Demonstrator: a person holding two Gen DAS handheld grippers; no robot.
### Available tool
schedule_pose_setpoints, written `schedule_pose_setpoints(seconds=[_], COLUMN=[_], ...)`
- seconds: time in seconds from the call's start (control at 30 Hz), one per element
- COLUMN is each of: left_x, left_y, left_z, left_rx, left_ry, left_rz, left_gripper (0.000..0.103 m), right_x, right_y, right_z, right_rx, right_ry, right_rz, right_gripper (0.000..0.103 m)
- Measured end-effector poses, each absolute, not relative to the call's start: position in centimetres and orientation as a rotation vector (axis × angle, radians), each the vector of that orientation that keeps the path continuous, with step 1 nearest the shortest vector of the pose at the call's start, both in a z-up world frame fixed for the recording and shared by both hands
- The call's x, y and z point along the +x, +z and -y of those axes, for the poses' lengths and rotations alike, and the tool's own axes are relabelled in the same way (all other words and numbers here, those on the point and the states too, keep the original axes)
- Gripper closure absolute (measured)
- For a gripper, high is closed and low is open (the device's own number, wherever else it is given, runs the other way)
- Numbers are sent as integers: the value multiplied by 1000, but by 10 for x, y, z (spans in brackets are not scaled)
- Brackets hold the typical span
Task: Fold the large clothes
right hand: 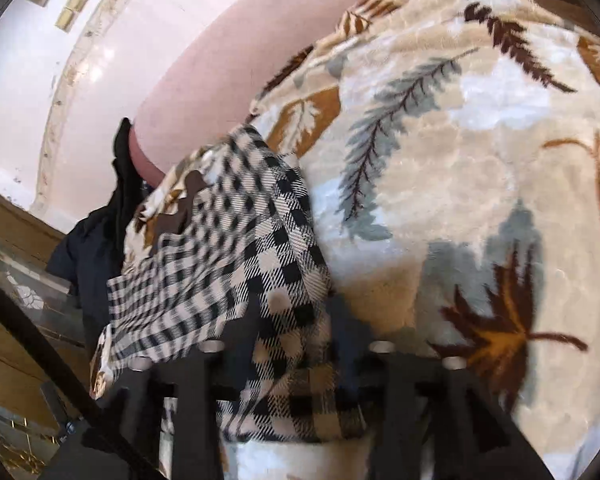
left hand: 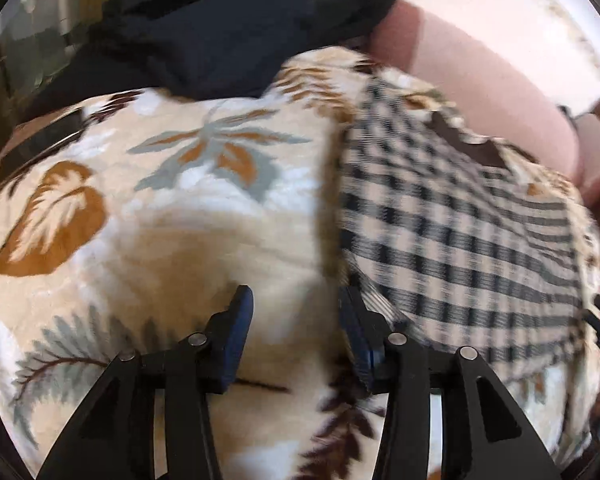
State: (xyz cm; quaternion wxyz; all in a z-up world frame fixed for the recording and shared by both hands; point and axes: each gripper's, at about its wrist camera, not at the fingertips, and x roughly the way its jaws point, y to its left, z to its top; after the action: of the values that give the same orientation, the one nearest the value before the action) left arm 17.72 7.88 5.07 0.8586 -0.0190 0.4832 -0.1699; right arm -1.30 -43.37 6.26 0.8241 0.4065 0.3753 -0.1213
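Observation:
A black-and-cream checked garment [left hand: 460,220] lies folded on a leaf-patterned blanket [left hand: 160,220]. My left gripper [left hand: 296,320] is open and empty, its blue-padded fingers [left hand: 236,336] hovering over the blanket, with the right finger at the garment's left edge. In the right wrist view the checked garment [right hand: 260,248] drapes across my right gripper [right hand: 292,320], and a fold of it fills the gap between the fingers. The fingertips are hidden by cloth and blur. The blanket [right hand: 460,180] spreads to the right.
A heap of dark navy clothes [left hand: 204,36] lies at the blanket's far edge, also showing in the right wrist view [right hand: 92,248]. A pink cushion or headboard [left hand: 500,92] runs behind. Wooden furniture with glass [right hand: 16,280] stands at the left.

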Motion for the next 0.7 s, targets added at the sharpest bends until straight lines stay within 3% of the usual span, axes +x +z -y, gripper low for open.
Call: schedule_pose_setpoints(seconds=[0.03, 0.27, 0.3, 0.33, 0.4, 0.43, 0.47, 0.6, 0.67, 0.7], left_x=[173, 151, 148, 144, 140, 139, 137, 140, 149, 151], left_y=[51, 34, 31, 29, 35, 40, 46, 58, 53, 51], left_z=[-77, -50, -46, -41, -37, -37, -39, -56, -64, -68], left_rx=[-48, -15, 16, 57, 90, 101, 106, 149, 110, 99], left_ry=[-400, -597, -593, -587, -582, -579, -579, -496, -485, -483], left_rz=[-1019, -1101, -1110, -1106, -1085, -1073, -1061, -1041, -1078, -1084], left_gripper=[50, 46, 57, 76, 89, 92, 93, 95, 94, 93], right_x=[-14, -21, -18, -18, -18, -19, -19, -34, -38, -40], right_y=[66, 58, 53, 48, 41, 42, 43, 50, 47, 47], right_z=[429, 396, 388, 382, 373, 370, 371, 394, 402, 406], right_rx=[848, 650, 615, 588, 540, 503, 508, 564, 590, 610], right_ry=[-237, -189, -184, -170, -153, -168, -160, -226, -241, -244], right_rz=[-803, -948, -973, -995, -1025, -1033, -1041, -1040, -1055, -1054], right_gripper=[49, 45, 44, 44, 48, 60, 82, 89, 89, 84])
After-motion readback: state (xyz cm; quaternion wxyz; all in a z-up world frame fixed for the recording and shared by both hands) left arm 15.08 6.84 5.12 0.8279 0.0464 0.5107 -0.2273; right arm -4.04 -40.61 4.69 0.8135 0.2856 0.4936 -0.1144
